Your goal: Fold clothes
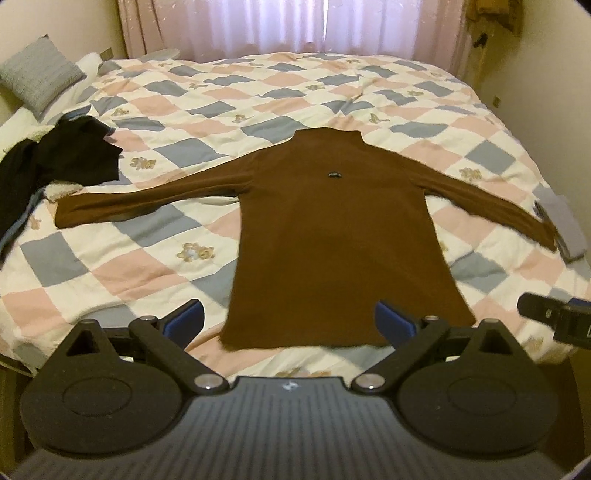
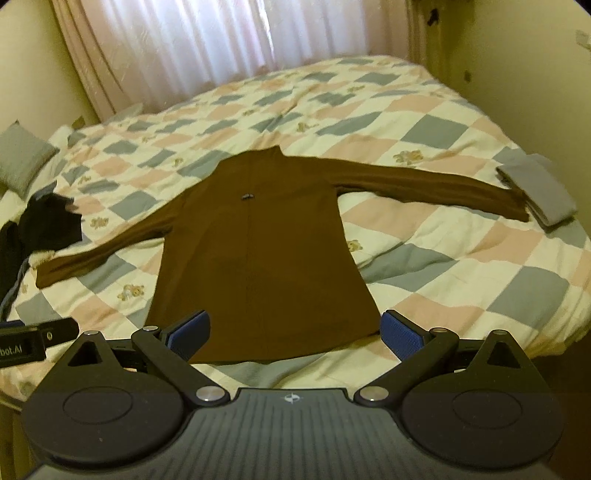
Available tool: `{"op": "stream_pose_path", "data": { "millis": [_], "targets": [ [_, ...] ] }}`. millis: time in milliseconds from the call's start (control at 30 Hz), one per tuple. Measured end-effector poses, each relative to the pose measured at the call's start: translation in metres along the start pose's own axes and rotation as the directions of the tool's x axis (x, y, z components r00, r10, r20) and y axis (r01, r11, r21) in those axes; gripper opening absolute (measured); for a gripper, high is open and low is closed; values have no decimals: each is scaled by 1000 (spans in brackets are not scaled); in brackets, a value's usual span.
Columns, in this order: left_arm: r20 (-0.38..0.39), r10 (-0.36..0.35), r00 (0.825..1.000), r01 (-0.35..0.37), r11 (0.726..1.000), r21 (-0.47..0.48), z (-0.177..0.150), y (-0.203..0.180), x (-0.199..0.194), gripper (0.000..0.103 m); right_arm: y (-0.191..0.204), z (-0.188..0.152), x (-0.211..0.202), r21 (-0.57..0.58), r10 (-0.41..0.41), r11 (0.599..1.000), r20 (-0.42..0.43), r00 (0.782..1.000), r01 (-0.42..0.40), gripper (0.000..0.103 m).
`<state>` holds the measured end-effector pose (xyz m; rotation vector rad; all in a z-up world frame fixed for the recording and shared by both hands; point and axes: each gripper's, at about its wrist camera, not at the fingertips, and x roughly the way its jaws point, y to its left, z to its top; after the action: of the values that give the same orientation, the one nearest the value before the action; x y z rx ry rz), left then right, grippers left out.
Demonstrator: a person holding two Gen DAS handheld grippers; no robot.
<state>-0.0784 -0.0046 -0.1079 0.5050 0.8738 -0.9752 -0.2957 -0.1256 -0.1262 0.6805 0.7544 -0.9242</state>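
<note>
Brown sweater (image 1: pixel 332 236) lies flat on the bed (image 1: pixel 258 92), hem near, collar far, both sleeves spread out to left and right. Small dark tag on the chest.

Left gripper (image 1: pixel 288 325) hovers level over the near edge of the bed, pointing along the sweater toward the curtain (image 1: pixel 266 26). Jaws wide open, empty; blue pads (image 1: pixel 188 321) straddle the hem, the right pad over the cloth's near right corner. Contact cannot be told.

Right gripper (image 2: pixel 295 332) is beside it on the right, same forward pose, aimed slightly left across the sweater. Jaws wide open, nothing held. Its left pad sits over the hem's near left part, its right pad just off the hem's right corner. Each gripper's tip shows at the edge of the other's view.

Black clothes (image 1: pixel 62 155) are heaped at the left of the bed, near the left cuff. A folded grey piece (image 2: pixel 535 192) lies at the right edge, touching or overlapping the right cuff. Grey pillow (image 1: pixel 37 74) at far left.
</note>
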Motion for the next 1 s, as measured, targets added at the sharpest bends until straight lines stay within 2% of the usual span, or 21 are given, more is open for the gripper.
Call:
{"op": "stream_pose_path", "data": {
  "millis": [133, 267, 333, 400, 467, 533, 633, 767, 900, 1000],
  "targets": [
    [-4, -49, 999, 48, 990, -132, 8, 3, 30, 98, -24, 24, 25, -35, 51, 998, -49, 997, -53, 101],
    [-14, -15, 1000, 10, 953, -304, 8, 39, 64, 95, -47, 45, 67, -74, 61, 995, -95, 994, -68, 101],
    [-18, 3, 1000, -10, 914, -406, 6, 72, 77, 91, -52, 55, 94, -70, 57, 995, -154, 986, -69, 101],
    [-21, 21, 1000, -28, 861, -507, 6, 110, 89, 89, -51, 64, 118, -55, 76, 994, -215, 974, -90, 101],
    [1, 59, 998, -47, 811, -583, 9, 157, 101, 81, -43, 71, 141, -43, 89, 994, -249, 965, -103, 101],
    [34, 108, 994, -63, 775, -628, 18, 205, 121, 70, -34, 79, 164, -31, 102, 993, -281, 954, -115, 101],
    [85, 195, 977, -83, 717, -692, 32, 279, 156, 67, -15, 85, 201, -33, 80, 995, -320, 944, -96, 101],
    [154, 249, 956, -3, 533, -846, 38, 388, 217, 66, 21, 88, 256, -45, 34, 998, -376, 926, -54, 101],
    [166, 290, 943, 55, 357, -933, 31, 470, 273, 57, 60, 89, 310, -81, -11, 996, -423, 906, -26, 101],
    [175, 312, 934, 94, 258, -961, 22, 506, 302, 53, 87, 91, 339, -118, -23, 993, -428, 903, -31, 101]
  ]
}}
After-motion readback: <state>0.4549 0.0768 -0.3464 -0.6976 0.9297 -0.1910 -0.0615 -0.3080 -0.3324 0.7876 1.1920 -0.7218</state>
